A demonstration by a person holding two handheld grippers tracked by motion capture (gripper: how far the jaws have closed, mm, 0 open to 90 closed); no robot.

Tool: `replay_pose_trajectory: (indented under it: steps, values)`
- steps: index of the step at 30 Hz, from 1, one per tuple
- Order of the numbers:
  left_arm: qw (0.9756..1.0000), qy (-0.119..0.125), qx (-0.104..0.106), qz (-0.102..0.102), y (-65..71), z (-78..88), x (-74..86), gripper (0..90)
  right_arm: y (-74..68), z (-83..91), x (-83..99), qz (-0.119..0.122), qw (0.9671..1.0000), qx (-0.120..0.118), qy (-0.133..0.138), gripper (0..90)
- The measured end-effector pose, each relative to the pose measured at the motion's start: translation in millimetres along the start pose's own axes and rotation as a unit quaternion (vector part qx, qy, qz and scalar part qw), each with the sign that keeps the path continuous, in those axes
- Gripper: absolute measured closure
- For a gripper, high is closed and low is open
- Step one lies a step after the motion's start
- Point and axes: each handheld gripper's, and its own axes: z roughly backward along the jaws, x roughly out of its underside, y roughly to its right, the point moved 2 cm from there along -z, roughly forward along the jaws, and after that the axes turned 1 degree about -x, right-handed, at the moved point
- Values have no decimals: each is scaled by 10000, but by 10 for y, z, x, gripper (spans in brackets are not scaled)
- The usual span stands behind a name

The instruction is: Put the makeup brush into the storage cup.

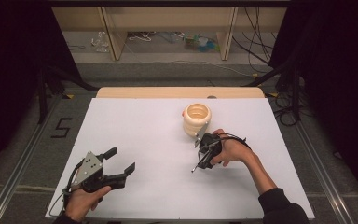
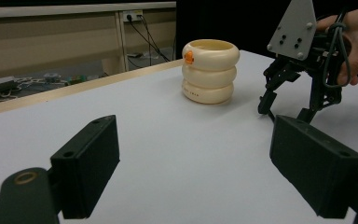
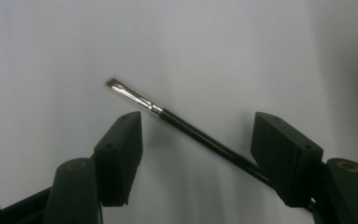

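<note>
High view first: we find a white table [image 1: 144, 140] with a cream ringed holder [image 1: 196, 119] standing upright toward its far middle, mouth open and, as far as we can see, nothing inside it. The right gripper [image 1: 204, 150] is tipped down toward the table just on the near side of the holder, with the person's right hand [image 1: 233, 150] wrapped around it. The left gripper [image 1: 121, 161] hovers well apart at the near left, held in the left hand [image 1: 81, 200].

Right gripper view gives the detail. A thin black-handled brush [image 3: 186, 128] lies flat on the table, its metal ferrule and short bristles pointing up and left in that view. The jaws stand spread, one on each side of the handle, and the handle runs close under the right-hand one; we cannot tell whether that jaw touches it. No grip is established.

Left gripper view shows its own jaws wide apart and holding nothing, aimed across bare table at the holder [image 2: 210, 71], which carries a small orange mark near its rim. The right gripper [image 2: 286, 109] appears beyond, nose down.

Our assessment: the work appears to be placing the brush into the holder, and it is at an early stage. The approach to the brush is made; the closing, the lift, the carry and the drop into the holder all remain outstanding.
</note>
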Motion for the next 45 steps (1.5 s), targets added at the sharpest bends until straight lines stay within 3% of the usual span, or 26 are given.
replay_pose_trajectory:
  steps: [11,17,27,45]
  values:
    - [10000,0,-1,17,4,5,-4,157,24,-9,14,-64,10000,26,-48,401]
    - [10000,18,-10,-24,8,7,-9,157,10,-13,-1,31,9998,111,-146,419]
    - [10000,22,-12,65,12,11,-9,157,-21,-7,-38,93,9994,118,-298,500]
    - [10000,69,38,-57,17,20,-23,158,-41,11,-52,-33,9991,59,-419,671]
